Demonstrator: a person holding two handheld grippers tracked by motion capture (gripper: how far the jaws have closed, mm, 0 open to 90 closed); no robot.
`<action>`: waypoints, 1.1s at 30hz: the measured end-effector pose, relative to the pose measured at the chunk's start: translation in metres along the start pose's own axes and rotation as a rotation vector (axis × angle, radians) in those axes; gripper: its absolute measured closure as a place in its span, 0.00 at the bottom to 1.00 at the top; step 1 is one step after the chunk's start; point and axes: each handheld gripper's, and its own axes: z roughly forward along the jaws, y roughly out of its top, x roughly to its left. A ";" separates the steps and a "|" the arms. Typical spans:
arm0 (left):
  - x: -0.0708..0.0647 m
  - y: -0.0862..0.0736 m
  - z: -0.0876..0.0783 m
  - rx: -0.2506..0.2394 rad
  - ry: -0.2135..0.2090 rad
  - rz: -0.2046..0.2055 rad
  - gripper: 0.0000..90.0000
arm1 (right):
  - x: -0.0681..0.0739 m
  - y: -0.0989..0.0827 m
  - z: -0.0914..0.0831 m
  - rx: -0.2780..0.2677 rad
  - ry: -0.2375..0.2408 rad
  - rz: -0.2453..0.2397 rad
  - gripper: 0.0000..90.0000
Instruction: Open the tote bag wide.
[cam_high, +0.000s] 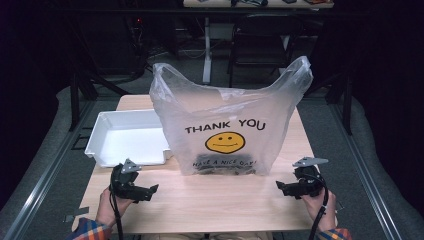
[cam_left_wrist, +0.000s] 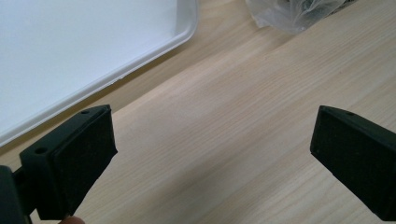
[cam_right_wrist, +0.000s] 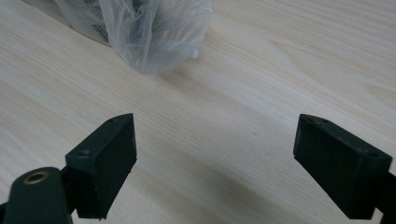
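Seen from the high view: clear plastic bag (cam_high: 227, 125) printed "THANK YOU", standing upright mid-tabletop (cam_high: 210, 200), just right of a white tray (cam_high: 125, 137). Closer in the gripper views: wrinkled bag corners and wood grain. Left tool (cam_high: 152, 189) and right tool (cam_high: 281, 186) low over the tabletop near the bag's base corners, both spread wide, holding nothing.

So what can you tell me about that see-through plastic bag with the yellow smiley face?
The clear, crinkly plastic shopping bag stands upright in the middle of the pale wooden table, its two handles sticking up at the corners. Printed on it are THANK YOU, a yellow smiley face and HAVE A NICE DAY. Something dark lies inside at the bottom; I cannot tell what. The white plastic tray sits right beside it, apparently touching. Neither gripper touches it.
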 end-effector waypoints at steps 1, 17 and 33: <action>0.000 0.000 0.000 0.001 0.001 0.000 0.00 | 0.000 0.000 0.000 0.001 0.003 -0.001 0.15; -0.001 -0.001 -0.003 0.012 -0.008 -0.007 0.01 | 0.009 0.006 0.006 0.057 0.028 -0.041 0.23; 0.003 0.015 -0.010 -0.067 -0.038 0.002 0.15 | 0.011 0.016 0.001 0.019 0.030 -0.055 0.35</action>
